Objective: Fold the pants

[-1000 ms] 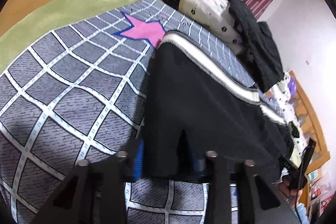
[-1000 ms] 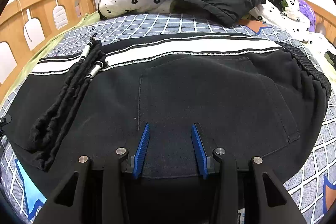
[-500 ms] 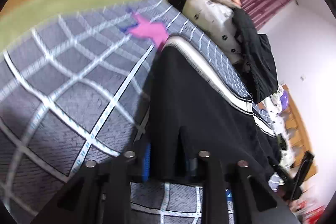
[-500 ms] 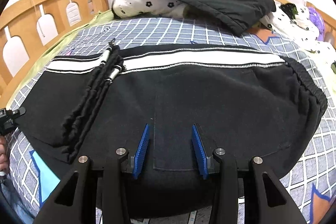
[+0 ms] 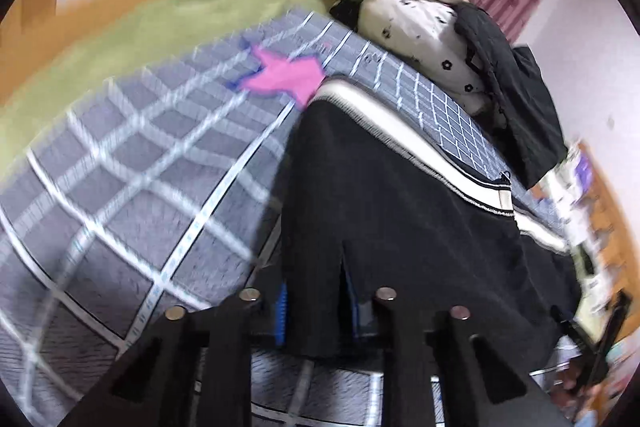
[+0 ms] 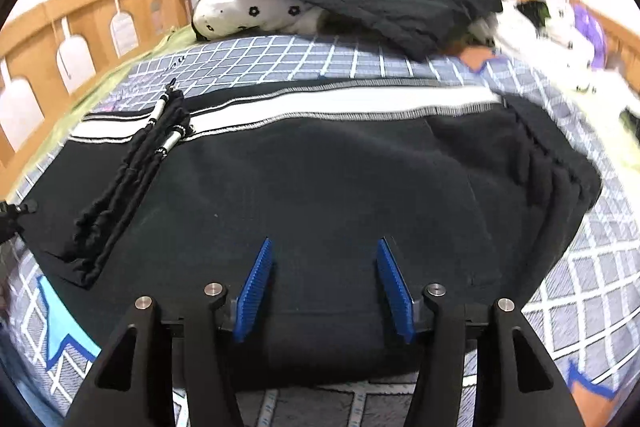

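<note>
Two grippers work the black pants (image 6: 320,179) lying across the bed (image 6: 592,291): the left gripper (image 5: 316,311) keeps closing on a near-edge fold, while the right gripper (image 6: 324,283) has spread, releasing the cloth between its fingers.

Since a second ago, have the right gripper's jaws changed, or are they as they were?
Yes. The right gripper now stands wider over the black pants, its jaws still opening, its blue pads farther apart against the gripper's own black frame, with nothing pinched.
</note>
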The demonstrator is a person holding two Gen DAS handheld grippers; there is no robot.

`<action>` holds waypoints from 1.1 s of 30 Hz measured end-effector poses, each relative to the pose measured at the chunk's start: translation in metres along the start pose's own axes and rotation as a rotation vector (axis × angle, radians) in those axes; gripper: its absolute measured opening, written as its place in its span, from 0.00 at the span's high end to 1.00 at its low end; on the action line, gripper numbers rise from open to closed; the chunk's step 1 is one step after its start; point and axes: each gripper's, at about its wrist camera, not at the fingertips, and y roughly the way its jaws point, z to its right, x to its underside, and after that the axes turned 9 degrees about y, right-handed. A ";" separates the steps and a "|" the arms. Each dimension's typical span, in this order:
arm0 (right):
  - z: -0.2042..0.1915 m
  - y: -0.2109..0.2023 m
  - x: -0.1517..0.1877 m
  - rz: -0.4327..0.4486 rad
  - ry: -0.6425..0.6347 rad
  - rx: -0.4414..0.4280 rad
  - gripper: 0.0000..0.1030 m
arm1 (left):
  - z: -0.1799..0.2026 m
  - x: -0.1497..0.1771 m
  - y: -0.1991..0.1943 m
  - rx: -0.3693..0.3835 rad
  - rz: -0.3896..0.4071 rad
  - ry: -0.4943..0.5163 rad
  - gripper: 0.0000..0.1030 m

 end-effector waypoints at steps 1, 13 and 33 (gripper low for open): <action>0.005 0.001 0.001 -0.006 0.010 -0.002 0.48 | 0.010 -0.005 -0.008 -0.023 0.023 0.032 0.82; 0.076 -0.039 -0.008 0.093 0.130 0.007 0.48 | 0.247 -0.051 -0.059 0.264 0.193 0.394 0.83; 0.102 -0.056 -0.002 0.099 0.242 -0.163 0.48 | 0.298 0.032 -0.027 0.408 0.044 0.493 0.36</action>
